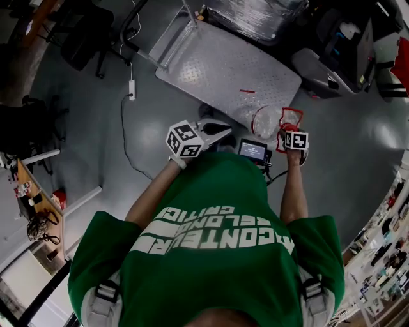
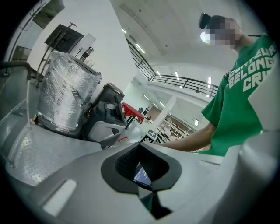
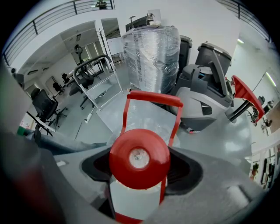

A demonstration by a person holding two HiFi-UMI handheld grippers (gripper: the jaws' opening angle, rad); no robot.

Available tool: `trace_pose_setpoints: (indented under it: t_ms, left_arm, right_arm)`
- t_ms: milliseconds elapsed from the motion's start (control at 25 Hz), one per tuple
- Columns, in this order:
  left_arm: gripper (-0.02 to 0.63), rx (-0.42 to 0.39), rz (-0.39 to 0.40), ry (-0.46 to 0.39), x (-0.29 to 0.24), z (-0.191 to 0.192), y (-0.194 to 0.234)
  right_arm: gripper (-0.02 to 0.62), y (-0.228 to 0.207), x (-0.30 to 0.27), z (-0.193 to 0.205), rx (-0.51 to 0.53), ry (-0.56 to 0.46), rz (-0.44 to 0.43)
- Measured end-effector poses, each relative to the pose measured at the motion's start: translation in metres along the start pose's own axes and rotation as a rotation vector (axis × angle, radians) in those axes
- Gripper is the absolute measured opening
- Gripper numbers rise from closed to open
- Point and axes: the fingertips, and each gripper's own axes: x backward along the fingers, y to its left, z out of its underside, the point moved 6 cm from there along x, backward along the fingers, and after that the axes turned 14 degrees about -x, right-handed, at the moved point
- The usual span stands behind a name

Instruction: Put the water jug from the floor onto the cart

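My right gripper [image 1: 285, 131] points steeply down and is shut on the neck of the clear water jug [image 1: 265, 121], just under its red cap [image 3: 139, 158]. In the right gripper view the jaws [image 3: 140, 153] sit on either side of the neck. The jug's red carry handle [image 3: 153, 98] and clear body [image 3: 146, 120] show beyond them. The jug is at the near right corner of the grey cart deck [image 1: 217, 67]; I cannot tell whether it touches the deck. My left gripper [image 1: 220, 132] is held beside it, shut and empty [image 2: 140, 146].
The cart's push handle [image 1: 174, 32] rises at its far left end. A plastic-wrapped bundle [image 1: 255, 16] stands behind the cart and grey machines [image 1: 332, 60] to its right. A cable with a power strip [image 1: 131, 89] lies on the floor on the left. A small screen [image 1: 253, 151] sits at the person's waist.
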Motion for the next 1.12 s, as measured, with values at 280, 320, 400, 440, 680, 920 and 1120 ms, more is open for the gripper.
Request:
trace_pose_setpoints:
  t_ms: [280, 320, 400, 440, 680, 920, 1120]
  left_arm:
    - [0.009, 0.016, -0.025, 0.003, 0.009, -0.003, 0.024]
    - [0.009, 0.016, -0.027, 0.007, 0.01, -0.004, 0.027]
    - [0.009, 0.02, -0.028, 0.016, 0.012, -0.004, 0.034]
    - [0.009, 0.023, -0.028, 0.019, 0.012, -0.004, 0.037]
    - [0.009, 0.027, -0.023, 0.037, 0.009, -0.01, 0.053]
    - [0.009, 0.036, -0.007, 0.057, 0.0, -0.012, 0.07]
    - [0.009, 0.03, 0.019, 0.081, -0.01, -0.018, 0.084]
  right_arm:
    - [0.304, 0.024, -0.02, -0.03, 0.04, 0.021, -0.017]
    - [0.304, 0.028, -0.023, -0.034, 0.046, 0.022, -0.019]
    - [0.304, 0.037, -0.029, -0.041, 0.061, 0.023, -0.024]
    - [0.304, 0.041, -0.032, -0.045, 0.069, 0.025, -0.025]
    - [0.304, 0.062, -0.051, -0.071, 0.12, 0.035, -0.037]
    - [0.304, 0.076, -0.068, -0.093, 0.152, 0.044, -0.046]
    - [0.304, 0.084, -0.083, -0.109, 0.162, 0.054, -0.047]
